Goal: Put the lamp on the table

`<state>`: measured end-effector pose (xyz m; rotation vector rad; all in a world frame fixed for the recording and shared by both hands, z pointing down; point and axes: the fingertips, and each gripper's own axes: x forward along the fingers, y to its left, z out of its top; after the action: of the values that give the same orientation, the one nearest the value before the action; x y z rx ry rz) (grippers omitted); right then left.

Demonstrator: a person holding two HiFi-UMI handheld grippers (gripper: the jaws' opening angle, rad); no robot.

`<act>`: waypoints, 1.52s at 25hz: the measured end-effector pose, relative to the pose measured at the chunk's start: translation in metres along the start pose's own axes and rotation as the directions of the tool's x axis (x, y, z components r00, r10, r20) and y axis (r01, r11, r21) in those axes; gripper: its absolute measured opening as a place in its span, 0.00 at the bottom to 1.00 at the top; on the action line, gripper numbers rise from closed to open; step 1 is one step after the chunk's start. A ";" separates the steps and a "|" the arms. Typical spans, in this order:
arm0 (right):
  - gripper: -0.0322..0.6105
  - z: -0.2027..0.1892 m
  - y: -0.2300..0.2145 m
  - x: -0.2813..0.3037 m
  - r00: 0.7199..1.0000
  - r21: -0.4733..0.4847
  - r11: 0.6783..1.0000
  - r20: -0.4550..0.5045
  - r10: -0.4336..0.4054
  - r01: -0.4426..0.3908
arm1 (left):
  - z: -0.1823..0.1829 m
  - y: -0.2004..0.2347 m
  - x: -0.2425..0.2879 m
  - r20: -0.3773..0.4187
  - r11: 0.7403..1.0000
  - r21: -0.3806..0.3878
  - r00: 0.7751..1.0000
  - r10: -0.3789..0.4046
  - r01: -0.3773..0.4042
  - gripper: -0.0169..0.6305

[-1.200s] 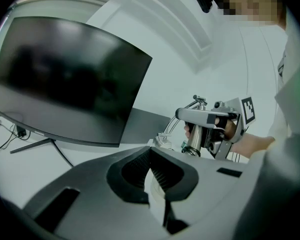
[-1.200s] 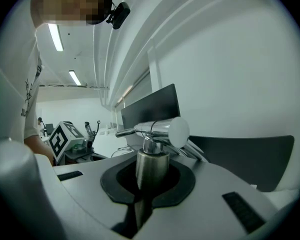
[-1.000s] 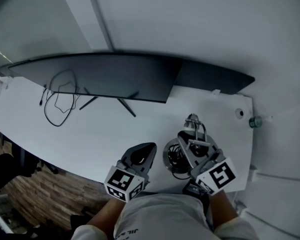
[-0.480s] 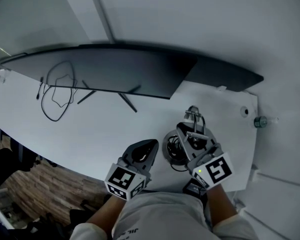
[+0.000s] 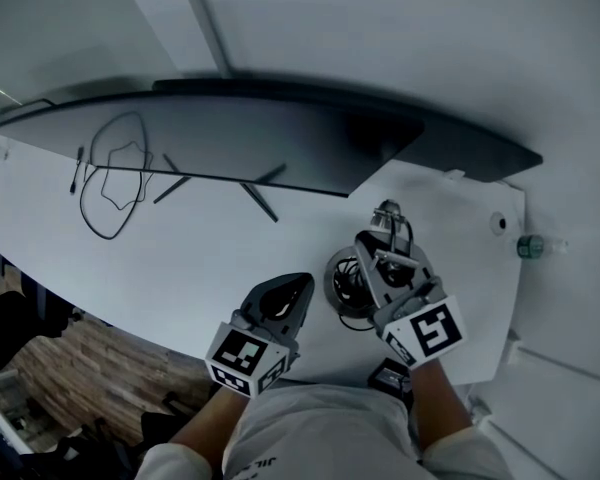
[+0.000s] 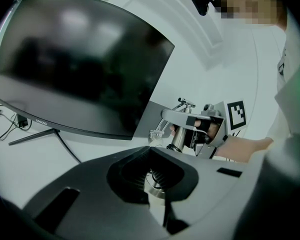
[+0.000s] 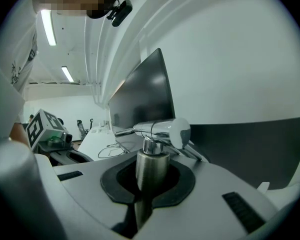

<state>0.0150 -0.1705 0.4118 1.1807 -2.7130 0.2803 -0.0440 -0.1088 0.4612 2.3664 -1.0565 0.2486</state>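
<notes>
White table [image 5: 210,258] ends close behind the round base of the lamp [image 5: 342,286], so with my right gripper [image 7: 151,184] clenched on its metal stem and my left gripper [image 5: 292,293] closed on nothing beside it, an early or tilted release could topple it off that edge.

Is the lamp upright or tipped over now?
Upright. The lamp has its post vertical, held in the right gripper, base underneath. Whether the base touches the table: cannot tell.
</notes>
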 end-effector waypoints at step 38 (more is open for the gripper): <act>0.11 -0.037 -0.028 0.042 0.999 0.001 0.999 0.004 -0.050 0.050 | -0.004 0.020 0.012 -0.021 1.000 -0.006 1.000 0.014 -0.014 0.02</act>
<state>0.0107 -0.2102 0.4599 1.2493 -2.6822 0.2727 -0.0505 -0.1250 0.4770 2.3466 -1.0626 0.2745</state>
